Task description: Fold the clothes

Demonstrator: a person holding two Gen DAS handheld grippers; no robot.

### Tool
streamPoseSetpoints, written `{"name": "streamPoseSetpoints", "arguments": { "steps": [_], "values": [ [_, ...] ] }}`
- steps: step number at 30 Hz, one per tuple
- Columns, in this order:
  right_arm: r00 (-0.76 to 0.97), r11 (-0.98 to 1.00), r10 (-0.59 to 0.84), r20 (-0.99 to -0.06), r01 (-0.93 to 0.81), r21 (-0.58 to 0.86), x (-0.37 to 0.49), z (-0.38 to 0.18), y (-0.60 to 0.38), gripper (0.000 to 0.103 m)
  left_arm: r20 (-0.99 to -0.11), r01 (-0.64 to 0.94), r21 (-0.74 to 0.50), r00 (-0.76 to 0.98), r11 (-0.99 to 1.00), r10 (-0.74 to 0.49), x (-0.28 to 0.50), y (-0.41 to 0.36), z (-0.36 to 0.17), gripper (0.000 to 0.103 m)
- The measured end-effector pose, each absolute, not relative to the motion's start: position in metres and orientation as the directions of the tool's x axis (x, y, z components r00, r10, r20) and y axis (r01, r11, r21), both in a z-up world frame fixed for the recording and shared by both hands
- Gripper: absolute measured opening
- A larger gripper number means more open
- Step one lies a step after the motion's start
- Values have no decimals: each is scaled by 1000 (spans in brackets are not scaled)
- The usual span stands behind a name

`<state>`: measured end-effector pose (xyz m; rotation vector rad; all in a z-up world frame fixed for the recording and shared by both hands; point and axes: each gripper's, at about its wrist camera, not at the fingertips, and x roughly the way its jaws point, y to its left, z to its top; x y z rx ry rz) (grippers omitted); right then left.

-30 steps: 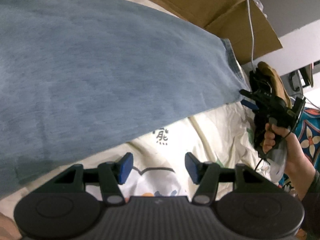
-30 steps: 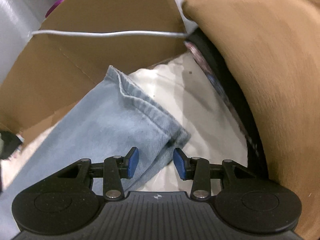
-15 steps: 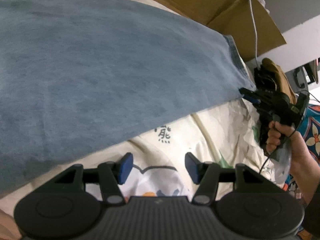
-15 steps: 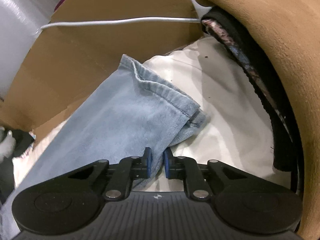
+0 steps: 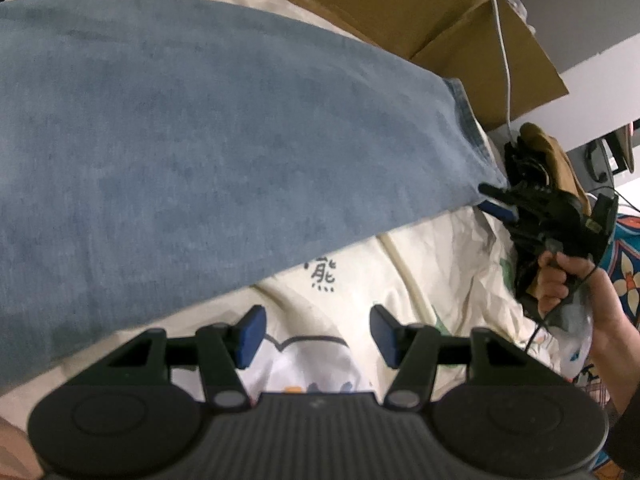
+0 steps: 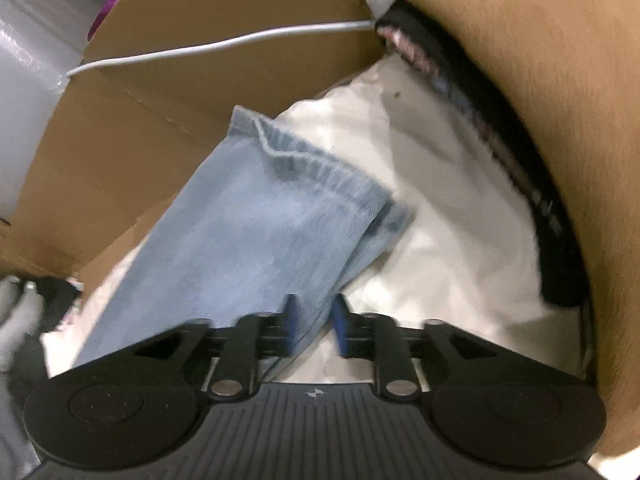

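Two claws work a pair of light-blue jeans (image 5: 224,152) spread across a cream printed bedsheet (image 5: 432,280). The left claw (image 5: 314,336) hangs above the sheet near the lower edge of the denim, its blue pads (image 5: 250,334) set wide apart with nothing between them. The right claw (image 6: 314,330) sits at the corner of the leg hem (image 6: 320,176), its pads drawn in narrow on a fold of the fabric — the cloth's edge runs down between them. From the left wrist view the same claw (image 5: 498,200) shows at the far right end of the jeans, meeting the hem corner, with the person's right hand (image 5: 568,280) wrapped round its black handle.

Behind the denim stands a brown cardboard box (image 5: 460,28), flaps open, and a white cable (image 6: 224,46) stretches across its face. A tan garment (image 6: 560,100) fills the right side of the right wrist view, lying over a dark patterned cloth (image 6: 500,128) — both just beside the hem, on the sheet.
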<state>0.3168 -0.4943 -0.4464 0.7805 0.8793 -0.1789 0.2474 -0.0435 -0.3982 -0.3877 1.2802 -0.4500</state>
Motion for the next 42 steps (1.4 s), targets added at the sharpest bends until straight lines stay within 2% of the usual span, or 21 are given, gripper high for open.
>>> {"name": "streamPoseSetpoints", "arguments": {
  "steps": [13, 25, 35, 42],
  "values": [
    [664, 666, 344, -664, 325, 671, 306, -456, -465, 36, -805, 113, -530, 243, 840, -541, 244, -43, -400, 61],
    [647, 575, 476, -595, 283, 768, 306, -466, -439, 36, -805, 111, -527, 253, 842, -537, 246, -42, -405, 61],
    [655, 527, 546, -522, 216, 822, 324, -441, -421, 36, -803, 94, -522, 282, 848, -526, 247, -32, -409, 60],
    [633, 543, 541, -554, 240, 804, 334, -445, -414, 37, -761, 109, -535, 369, 838, -534, 251, -25, -397, 59]
  ]
}}
